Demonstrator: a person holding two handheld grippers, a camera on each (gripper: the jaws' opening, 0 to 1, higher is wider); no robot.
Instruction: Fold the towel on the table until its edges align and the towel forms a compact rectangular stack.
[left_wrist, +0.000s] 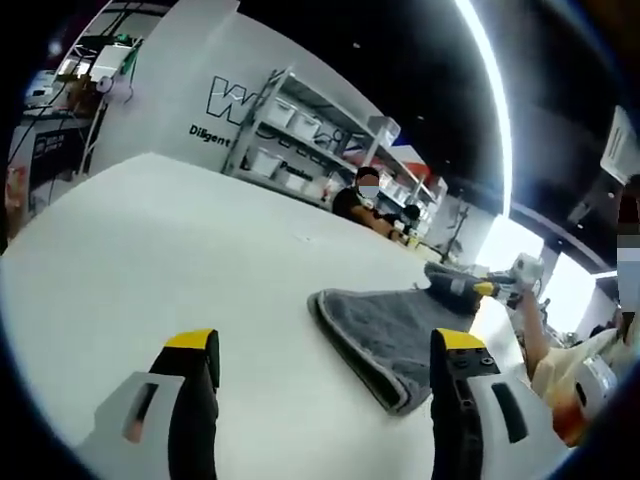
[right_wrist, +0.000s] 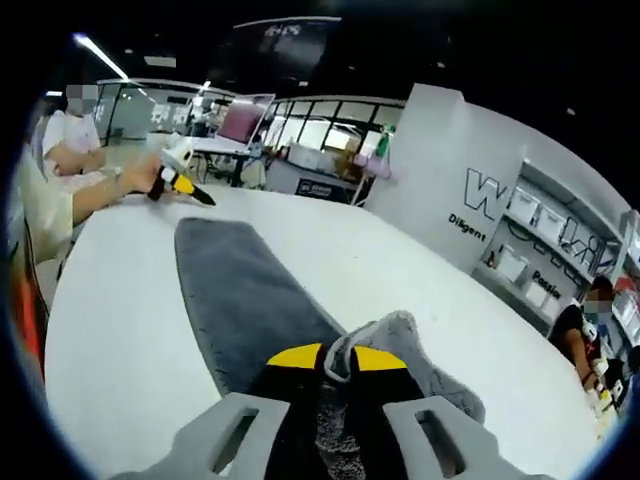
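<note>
White table (left_wrist: 180, 260), shelving behind; right gripper (right_wrist: 337, 358) clamps grey towel (right_wrist: 240, 290) corner; left gripper (left_wrist: 327, 350) wide apart, nothing held.

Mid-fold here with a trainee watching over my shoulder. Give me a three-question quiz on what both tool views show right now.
1. True or false: the right tool is shut on a corner of the grey towel.
2. Multiple choice: in the left gripper view, the left tool is A) clamping the towel, B) open above the white table with nothing between its jaws, C) holding a bottle.
3. Fill in: the towel lies on the ____ table.

Key: 1 true; 2 B; 3 white.
</note>
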